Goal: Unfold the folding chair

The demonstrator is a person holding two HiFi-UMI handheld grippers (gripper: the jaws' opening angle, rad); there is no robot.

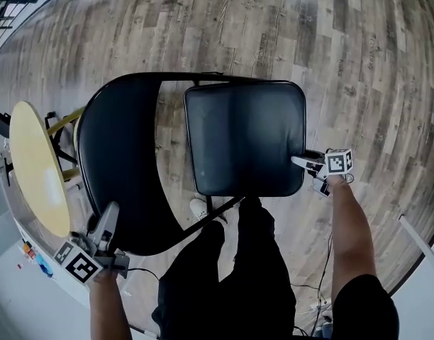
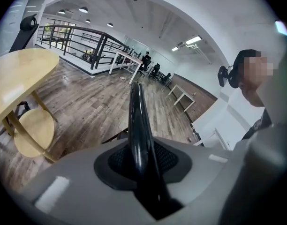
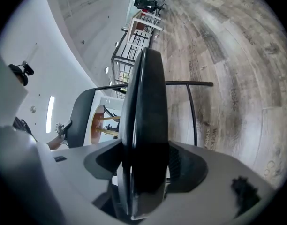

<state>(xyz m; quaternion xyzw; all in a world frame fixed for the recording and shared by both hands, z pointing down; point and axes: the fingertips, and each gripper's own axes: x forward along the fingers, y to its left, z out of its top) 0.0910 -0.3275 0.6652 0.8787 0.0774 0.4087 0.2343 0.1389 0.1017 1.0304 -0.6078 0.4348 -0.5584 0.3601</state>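
Observation:
The black folding chair stands in front of me in the head view, its curved backrest (image 1: 121,168) on the left and its padded seat (image 1: 245,137) raised on the right. My left gripper (image 1: 108,222) is shut on the backrest's near rim; in the left gripper view that thin black edge (image 2: 136,116) runs up from between the pads of the left gripper (image 2: 141,159). My right gripper (image 1: 302,161) straddles the seat's right edge. In the right gripper view the thick seat (image 3: 146,102) fills the right gripper (image 3: 143,170), with a sliver of light beside the left pad, so it stands open.
A round wooden table (image 1: 36,168) stands close on the left, with a low wooden stool (image 2: 35,132) under it. My legs (image 1: 224,275) stand just behind the chair. Cables (image 1: 313,304) lie on the plank floor at the lower right. A railing (image 2: 82,41) runs far off.

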